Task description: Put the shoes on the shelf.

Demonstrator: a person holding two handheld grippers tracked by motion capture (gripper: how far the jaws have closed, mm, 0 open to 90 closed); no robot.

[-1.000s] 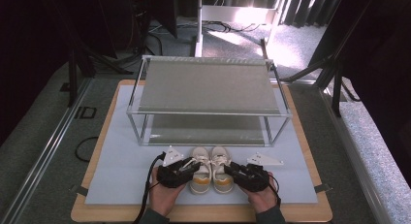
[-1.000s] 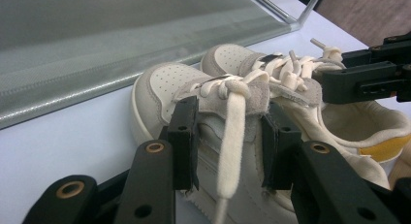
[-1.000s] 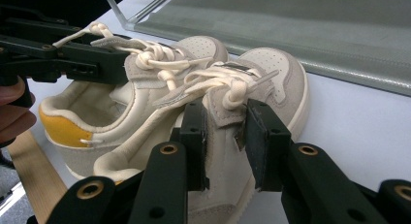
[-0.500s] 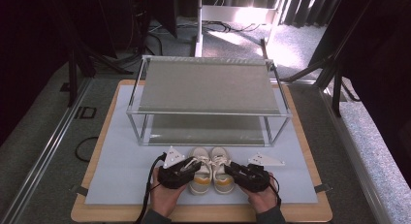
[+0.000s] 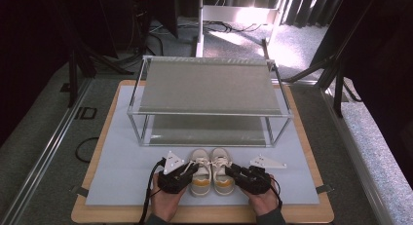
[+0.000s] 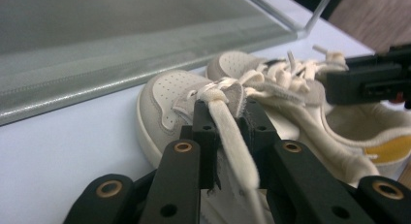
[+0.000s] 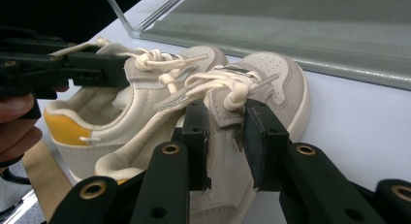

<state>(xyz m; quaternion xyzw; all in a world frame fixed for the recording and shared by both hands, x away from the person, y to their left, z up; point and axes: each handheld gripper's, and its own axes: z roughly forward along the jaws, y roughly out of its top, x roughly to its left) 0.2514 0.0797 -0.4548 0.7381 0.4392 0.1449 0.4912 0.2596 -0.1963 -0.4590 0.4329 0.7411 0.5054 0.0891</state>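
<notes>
A pair of small cream sneakers with yellow heels stands side by side on the pale mat (image 5: pixel 122 161), toes toward the rack. My left gripper (image 5: pixel 191 170) (image 6: pixel 228 120) is shut on the tongue and flat lace of the left shoe (image 5: pixel 200 178) (image 6: pixel 165 95); its jaws have just been closing on them. My right gripper (image 5: pixel 233 170) (image 7: pixel 225 120) is shut on the tongue of the right shoe (image 5: pixel 222 178) (image 7: pixel 283 76). Each gripper view also shows the other shoe (image 6: pixel 230 64) (image 7: pixel 145 103) and the other gripper (image 6: pixel 363 81) (image 7: pixel 72 64).
A two-tier rack (image 5: pixel 209 88) with a metal frame and grey shelves stands just beyond the shoes' toes. The mat lies on a wooden board (image 5: pixel 302 213), whose front edge is close behind my hands. Dark floor and stands surround the table.
</notes>
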